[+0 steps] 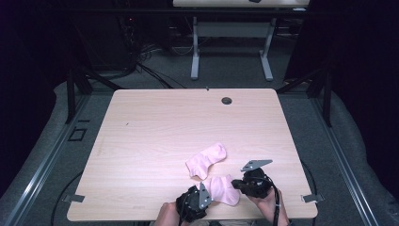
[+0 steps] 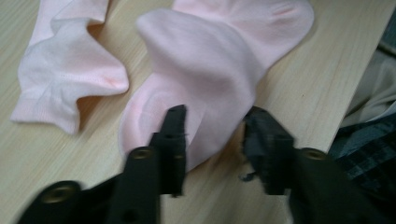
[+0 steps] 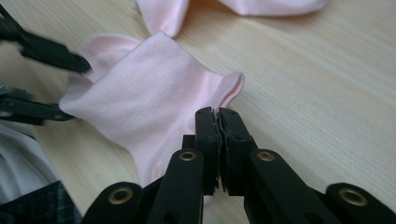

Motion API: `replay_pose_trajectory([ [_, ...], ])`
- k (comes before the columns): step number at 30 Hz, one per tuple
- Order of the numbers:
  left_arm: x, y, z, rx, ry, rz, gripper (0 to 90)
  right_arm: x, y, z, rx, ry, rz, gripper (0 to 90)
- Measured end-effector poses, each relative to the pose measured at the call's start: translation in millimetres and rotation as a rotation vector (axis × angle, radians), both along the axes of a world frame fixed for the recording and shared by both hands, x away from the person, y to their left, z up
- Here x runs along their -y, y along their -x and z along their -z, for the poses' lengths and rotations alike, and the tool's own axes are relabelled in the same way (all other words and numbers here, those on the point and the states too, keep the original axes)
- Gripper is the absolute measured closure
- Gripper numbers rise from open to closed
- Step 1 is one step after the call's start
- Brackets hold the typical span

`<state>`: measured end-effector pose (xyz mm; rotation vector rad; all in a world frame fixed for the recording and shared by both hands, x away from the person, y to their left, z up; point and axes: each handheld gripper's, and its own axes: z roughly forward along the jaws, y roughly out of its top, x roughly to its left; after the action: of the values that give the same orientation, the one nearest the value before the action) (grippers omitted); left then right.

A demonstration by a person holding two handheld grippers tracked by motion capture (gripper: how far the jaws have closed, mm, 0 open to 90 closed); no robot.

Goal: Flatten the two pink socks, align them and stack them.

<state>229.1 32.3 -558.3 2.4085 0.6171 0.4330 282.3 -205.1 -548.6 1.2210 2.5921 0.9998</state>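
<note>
A: Right tool: jaws pressed together, pinching an edge of the near soft pink cotton sock.

B: Left tool?

A: Jaws apart, straddling the other end of the same sock; pads not pressing the fabric. In the high view the left tool and right tool flank that sock near the front edge of the pale wooden counter.

B: Second sock?

A: The second pink sock lies flat just beyond, apparently touching the first.
</note>
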Motion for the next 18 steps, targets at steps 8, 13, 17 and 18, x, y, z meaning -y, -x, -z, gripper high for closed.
replay_pose_trajectory([
  [8, -53.5, -31.9, -15.7, -0.103, 0.200, -0.224, 36.7, 4.4, 0.3, 1.4, 0.021, 0.005, 0.018, 63.6],
  [13, -44.1, -48.9, -1.1, -0.187, 0.156, -0.229, 42.5, -0.1, 1.4, 6.1, 0.035, 0.029, 0.028, 61.4],
  [17, -31.6, -49.4, 7.8, -0.181, 0.098, -0.222, 66.2, -2.2, 1.8, 11.0, 0.034, 0.042, 0.024, 67.7],
  [18, -30.1, -47.7, 9.7, -0.169, 0.099, -0.215, 70.8, -2.8, 2.2, 13.2, 0.038, 0.059, 0.023, 72.7],
])
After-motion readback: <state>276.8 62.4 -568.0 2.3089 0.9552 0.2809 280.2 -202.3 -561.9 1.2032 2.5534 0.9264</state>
